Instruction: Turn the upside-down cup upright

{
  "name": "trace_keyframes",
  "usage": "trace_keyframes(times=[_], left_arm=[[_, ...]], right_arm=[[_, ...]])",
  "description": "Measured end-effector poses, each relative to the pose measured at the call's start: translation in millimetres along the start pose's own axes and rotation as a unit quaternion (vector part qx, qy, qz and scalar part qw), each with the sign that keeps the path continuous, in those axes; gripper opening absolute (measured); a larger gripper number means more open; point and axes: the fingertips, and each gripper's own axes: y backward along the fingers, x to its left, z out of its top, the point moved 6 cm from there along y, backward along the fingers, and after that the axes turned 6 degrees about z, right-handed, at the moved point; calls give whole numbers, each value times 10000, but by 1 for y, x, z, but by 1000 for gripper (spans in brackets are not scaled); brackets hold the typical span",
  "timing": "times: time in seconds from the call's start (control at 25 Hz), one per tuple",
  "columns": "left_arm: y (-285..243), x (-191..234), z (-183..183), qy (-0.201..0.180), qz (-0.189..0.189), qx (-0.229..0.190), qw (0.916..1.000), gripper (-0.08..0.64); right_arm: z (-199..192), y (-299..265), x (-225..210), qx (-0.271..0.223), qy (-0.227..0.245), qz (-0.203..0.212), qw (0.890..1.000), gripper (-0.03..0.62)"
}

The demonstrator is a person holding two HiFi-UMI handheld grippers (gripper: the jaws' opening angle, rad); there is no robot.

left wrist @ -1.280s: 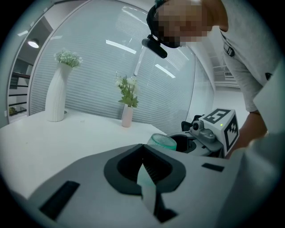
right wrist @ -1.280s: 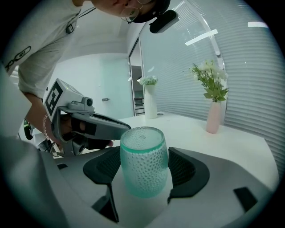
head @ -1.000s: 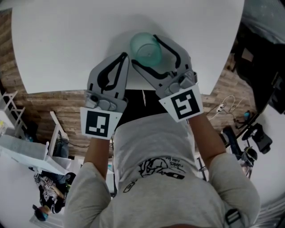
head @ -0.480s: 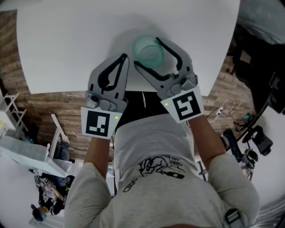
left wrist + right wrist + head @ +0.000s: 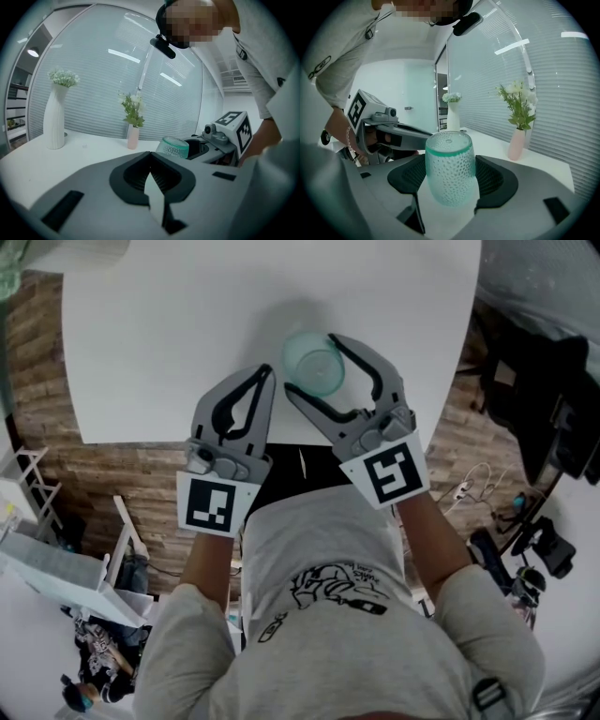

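Note:
A translucent teal dimpled cup [image 5: 314, 362] stands upside-down, closed end up, between the jaws of my right gripper [image 5: 311, 365] above the near edge of the white table [image 5: 169, 334]. In the right gripper view the black pads press on both sides of the cup [image 5: 450, 168], and its lower end hangs off the tabletop. My left gripper [image 5: 266, 373] is just left of the cup, shut and empty. The left gripper view shows its fingertips [image 5: 151, 161] closed together, with the cup [image 5: 172, 146] and the right gripper [image 5: 206, 143] beyond them to the right.
A tall white vase [image 5: 55, 117] with flowers and a small pink vase [image 5: 133, 136] with a plant stand at the table's far side. The table's near edge lies right under both grippers, with wooden floor [image 5: 122, 465] below. Dark equipment and cables sit at the right [image 5: 534, 531].
Both grippers have risen together, the cup staying between the right jaws. The left gripper stays shut beside it.

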Motion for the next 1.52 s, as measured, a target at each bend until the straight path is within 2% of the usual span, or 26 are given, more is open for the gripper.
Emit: trace_keyframes(times=[0.48, 1.0, 1.52], left_arm=[[-3, 2, 57, -280, -6, -251, 9993, 3], [10, -5, 93, -283, -48, -356, 9990, 3], [23, -10, 136, -374, -25, -640, 9972, 3]], right_arm=[[49, 14, -11, -30, 127, 92, 9999, 331], [91, 32, -14, -157, 248, 78, 9995, 331], [134, 53, -8, -281, 411, 104, 9987, 331]])
